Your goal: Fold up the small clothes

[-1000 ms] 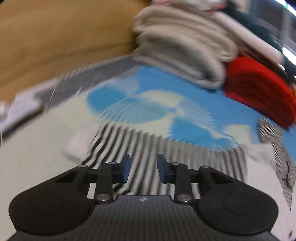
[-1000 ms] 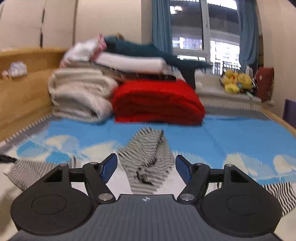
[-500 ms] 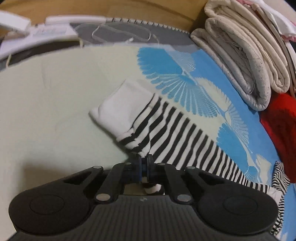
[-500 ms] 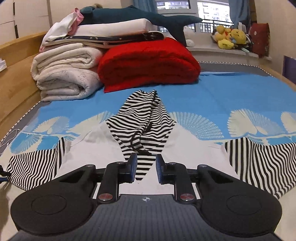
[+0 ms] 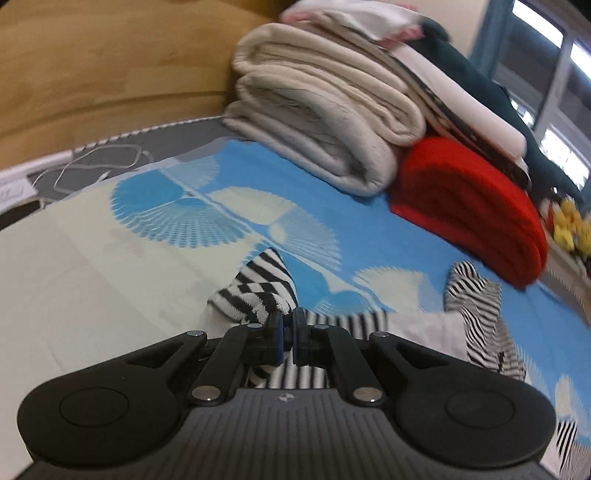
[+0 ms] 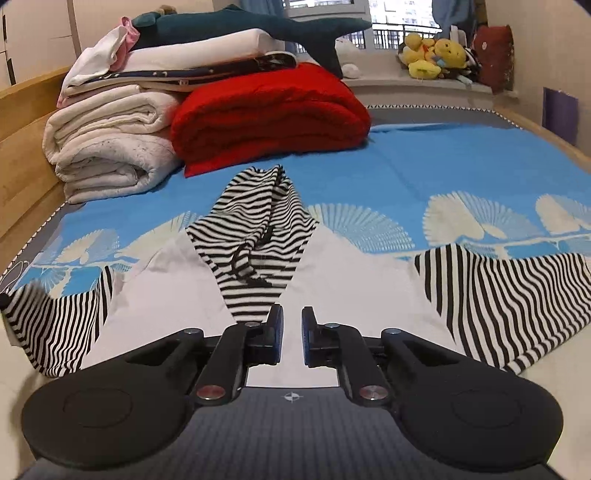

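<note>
A small hooded top lies on the bed, with a white body [image 6: 166, 295], a striped hood [image 6: 258, 229] and black-and-white striped sleeves. My left gripper [image 5: 287, 321] is shut on the left sleeve's cuff [image 5: 264, 284], which is bunched and lifted off the sheet. In the right wrist view that sleeve [image 6: 55, 325] hangs raised at the left edge, while the right sleeve [image 6: 509, 295] lies flat. My right gripper [image 6: 291, 321] hovers low over the white body just below the hood. Its jaws are closing to a narrow gap, with no fabric visibly pinched between them.
Folded cream blankets [image 6: 107, 147] and a red blanket [image 6: 269, 114] are stacked at the bed's far side, with more folded cloth and a plush shark [image 6: 240, 26] on top. A wooden headboard [image 5: 92, 66] and a white cable [image 5: 96, 166] lie to the left. Plush toys [image 6: 432, 55] sit on the sill.
My left gripper shut on the sleeve cuff, then lifted it off the sheet towards the garment's body. My right gripper sank towards the white body and its jaws narrowed from wide open.
</note>
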Tool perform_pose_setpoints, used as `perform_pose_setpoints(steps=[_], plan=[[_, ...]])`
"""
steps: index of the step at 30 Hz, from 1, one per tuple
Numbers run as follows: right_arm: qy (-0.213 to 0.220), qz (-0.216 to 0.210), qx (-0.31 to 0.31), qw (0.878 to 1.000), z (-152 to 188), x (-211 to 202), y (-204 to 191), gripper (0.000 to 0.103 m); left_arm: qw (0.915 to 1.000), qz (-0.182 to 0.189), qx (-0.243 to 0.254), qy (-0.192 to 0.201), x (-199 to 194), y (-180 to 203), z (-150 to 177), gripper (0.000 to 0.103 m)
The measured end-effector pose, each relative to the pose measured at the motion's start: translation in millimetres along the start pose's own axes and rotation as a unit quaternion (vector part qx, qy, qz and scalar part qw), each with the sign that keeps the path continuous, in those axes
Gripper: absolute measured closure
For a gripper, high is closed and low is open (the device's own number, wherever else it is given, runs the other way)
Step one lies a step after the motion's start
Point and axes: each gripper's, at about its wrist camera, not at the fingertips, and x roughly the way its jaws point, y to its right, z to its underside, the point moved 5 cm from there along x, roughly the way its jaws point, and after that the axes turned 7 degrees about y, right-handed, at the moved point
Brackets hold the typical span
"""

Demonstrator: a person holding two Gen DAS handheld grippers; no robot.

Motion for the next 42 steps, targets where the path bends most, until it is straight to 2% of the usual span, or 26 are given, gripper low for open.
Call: perform_pose_setpoints(steps=[2,3,4,6,7,9,10,11,13,16,19,20,22,24,28,32,35,38,40,41,42], plan=[[-0.005,0.003,-0.001,1.000,3,0,0,0.092,0.9994,0.008,0.032,0.009,-9,28,6,0.099],[-0.008,0.006,0.002,1.000,5,1,1,0.092,0.9986,0.024,0.044,0.013,-16,46,9,0.099],[-0.011,0.010,0.009,1.000,7,2,3,0.092,0.9975,0.044,0.052,0.015,-21,63,12,0.099],[-0.016,0.012,0.019,1.000,10,4,5,0.091,0.9914,0.112,0.067,0.005,-34,108,22,0.099],[-0.019,0.013,0.019,1.000,12,5,5,0.091,0.9853,0.155,0.072,-0.009,-41,128,30,0.099],[-0.024,0.015,0.017,0.999,15,8,5,0.091,0.9576,0.266,0.087,-0.070,-50,168,47,0.093],[-0.026,0.013,0.017,0.999,16,10,4,0.092,0.9442,0.302,0.092,-0.094,-52,180,54,0.083],[-0.028,0.012,0.018,0.999,16,12,5,0.091,0.9392,0.314,0.095,-0.103,-52,186,59,0.071],[-0.031,0.013,0.024,0.999,17,16,6,0.091,0.9486,0.293,0.083,-0.086,-45,178,59,0.053],[-0.041,0.011,0.040,0.998,19,27,10,0.088,0.9714,0.206,0.063,-0.100,-12,152,61,0.052],[-0.070,0.008,0.050,0.996,25,42,9,0.086,0.9818,0.137,0.066,-0.114,13,132,65,0.053],[-0.081,-0.001,0.054,0.995,28,48,6,0.084,0.9832,0.117,0.071,-0.121,21,126,67,0.053],[-0.100,-0.016,0.060,0.993,32,59,-3,0.078,0.9838,0.101,0.070,-0.131,31,121,66,0.053],[-0.118,-0.028,0.057,0.991,38,70,-15,0.068,0.9834,0.095,0.062,-0.142,44,117,66,0.053],[-0.143,-0.058,0.025,0.988,49,84,-48,0.061,0.9822,0.095,0.056,-0.152,56,110,64,0.053],[-0.166,-0.108,-0.054,0.979,68,89,-86,0.058,0.9808,0.096,0.051,-0.161,58,109,58,0.053],[-0.184,-0.117,-0.122,0.968,87,93,-103,0.058,0.9808,0.095,0.039,-0.166,55,108,55,0.053],[-0.178,-0.100,-0.167,0.965,96,95,-106,0.065,0.9812,0.093,0.031,-0.166,57,104,50,0.053],[-0.172,-0.094,-0.182,0.963,97,93,-107,0.078,0.9816,0.093,0.030,-0.164,58,102,47,0.053],[-0.168,-0.093,-0.181,0.965,95,91,-105,0.092,0.9819,0.092,0.030,-0.163,59,100,45,0.053],[-0.166,-0.094,-0.168,0.967,92,91,-102,0.093,0.9821,0.091,0.031,-0.162,59,99,44,0.053]])
